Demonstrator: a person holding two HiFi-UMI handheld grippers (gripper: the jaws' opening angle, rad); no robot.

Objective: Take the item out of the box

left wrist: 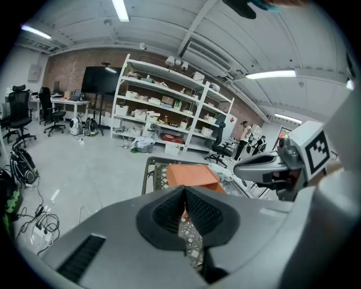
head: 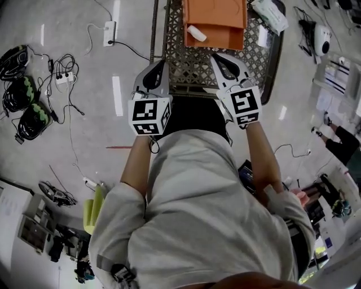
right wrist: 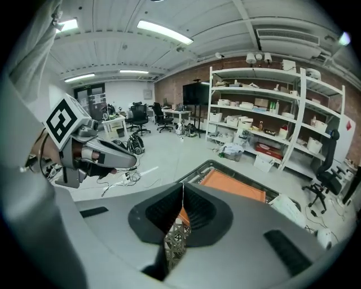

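L tongs [head: 160,66], R tongs [head: 219,59] shut; item [head: 197,33], prob. in box [head: 228,35], ahead.

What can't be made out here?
1. White item in the orange box: too small in the head view to identify.
2. Orange box: far end cut off by the head view's top edge.
3. Mesh table: near part hidden in the head view by the left gripper, right gripper and the person's torso.

Box [head: 223,17]: on mesh table [head: 186,62], far edge. Item [head: 196,33]: in box (left side). Packet [head: 271,15]: table's far right corner.
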